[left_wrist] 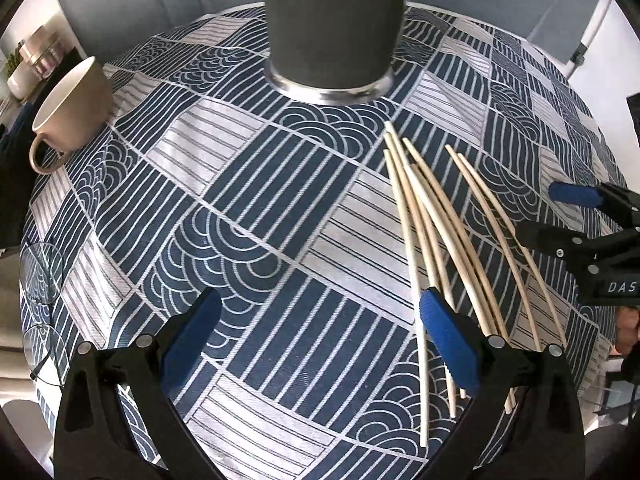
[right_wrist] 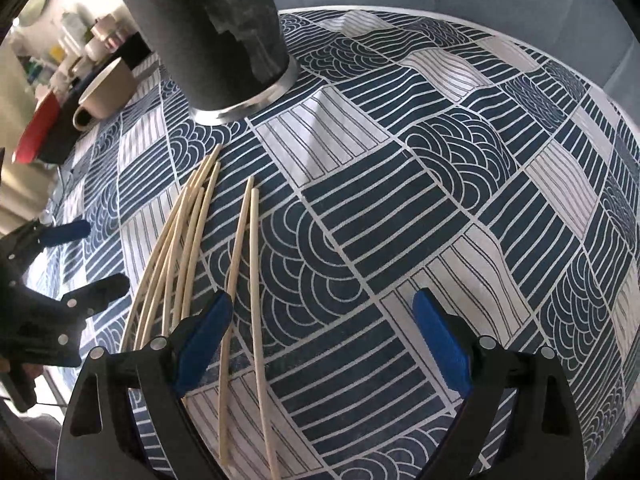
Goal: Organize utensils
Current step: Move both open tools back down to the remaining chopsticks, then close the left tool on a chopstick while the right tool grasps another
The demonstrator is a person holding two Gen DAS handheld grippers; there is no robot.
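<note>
Left gripper (left_wrist: 320, 334): released, holding nothing, above the bench (left_wrist: 280, 208).
Right gripper (right_wrist: 322, 338): released, holding nothing.
Chopsticks (right_wrist: 192, 248): loose on the cloth, between the two grippers, tips toward the far cup (left_wrist: 334, 24).
Mug (left_wrist: 68, 108): far left.
</note>
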